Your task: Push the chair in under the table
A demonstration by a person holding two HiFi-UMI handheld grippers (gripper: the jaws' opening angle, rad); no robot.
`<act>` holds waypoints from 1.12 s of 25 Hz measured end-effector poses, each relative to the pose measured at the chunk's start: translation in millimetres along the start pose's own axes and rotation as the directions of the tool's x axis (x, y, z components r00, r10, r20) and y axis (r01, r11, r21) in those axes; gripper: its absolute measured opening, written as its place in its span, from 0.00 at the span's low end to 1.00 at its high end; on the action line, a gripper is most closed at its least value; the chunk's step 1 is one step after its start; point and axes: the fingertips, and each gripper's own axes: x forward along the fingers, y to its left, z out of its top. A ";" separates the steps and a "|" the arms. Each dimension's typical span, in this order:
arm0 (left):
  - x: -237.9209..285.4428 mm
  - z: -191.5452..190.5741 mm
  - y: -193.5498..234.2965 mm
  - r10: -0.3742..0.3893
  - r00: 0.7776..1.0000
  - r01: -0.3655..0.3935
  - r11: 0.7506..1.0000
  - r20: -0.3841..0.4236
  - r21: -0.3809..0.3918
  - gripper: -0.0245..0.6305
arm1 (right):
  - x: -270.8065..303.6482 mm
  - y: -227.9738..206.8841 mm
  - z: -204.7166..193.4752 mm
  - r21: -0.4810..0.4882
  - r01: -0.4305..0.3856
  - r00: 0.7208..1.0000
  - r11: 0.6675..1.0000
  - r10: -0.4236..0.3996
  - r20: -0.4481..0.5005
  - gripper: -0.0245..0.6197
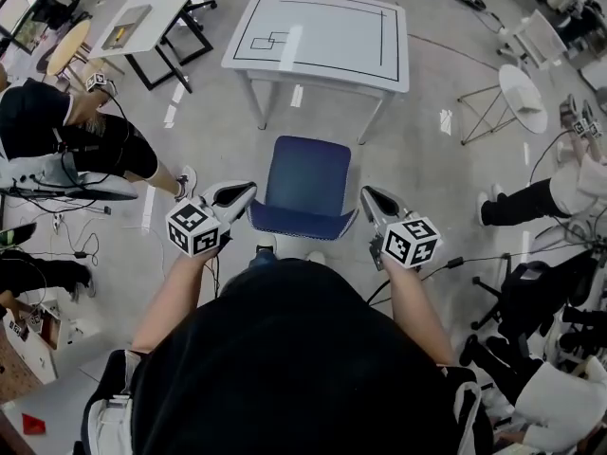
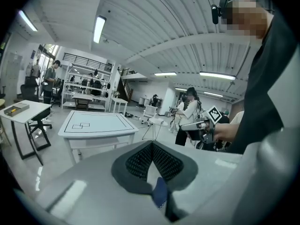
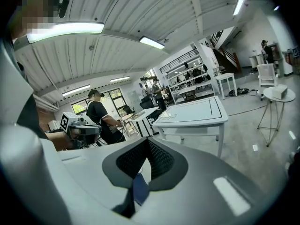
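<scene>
left gripper (image 1: 245, 191) and right gripper (image 1: 368, 197) both clenched empty beside the chair (image 1: 308, 183) back. i'd push evenly, square to the near edge of the table (image 1: 322, 36).

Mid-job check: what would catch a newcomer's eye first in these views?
The blue chair stands dead centre, clear of the white table ahead. The left gripper and right gripper flank its backrest, fingers closed. Other people crowd both edges of the floor.
</scene>
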 end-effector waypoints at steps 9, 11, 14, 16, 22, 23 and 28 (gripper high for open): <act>-9.7 15.4 58.7 -0.078 0.997 0.078 0.997 0.017 0.000 0.04 | 23.9 30.0 25.1 0.000 0.076 0.996 0.997 -0.076 0.040 0.09; -11.4 20.0 71.0 -0.098 0.995 0.098 0.995 0.014 0.014 0.04 | 32.3 34.6 29.3 0.004 0.095 0.994 0.995 -0.095 0.049 0.09; -16.6 25.0 89.7 -0.121 0.993 0.121 0.992 0.009 0.029 0.04 | 48.9 46.2 35.6 0.009 0.110 0.992 0.994 -0.110 0.061 0.09; -21.6 26.5 103.8 -0.133 0.991 0.133 0.991 0.008 0.028 0.04 | 61.7 55.8 40.4 0.007 0.115 0.991 0.993 -0.115 0.066 0.09; -33.1 22.8 141.1 -0.163 0.987 0.163 0.987 -0.002 0.007 0.04 | 90.0 77.3 48.8 0.003 0.147 0.986 0.989 -0.147 0.073 0.09; -33.5 22.1 145.5 -0.168 0.986 0.168 0.986 -0.003 0.002 0.04 | 93.3 79.3 47.9 0.005 0.154 0.985 0.988 -0.154 0.071 0.09; -31.7 17.6 156.3 -0.193 0.981 0.193 0.981 -0.019 -0.001 0.04 | 104.7 84.8 41.0 0.014 0.196 0.979 0.981 -0.196 0.048 0.09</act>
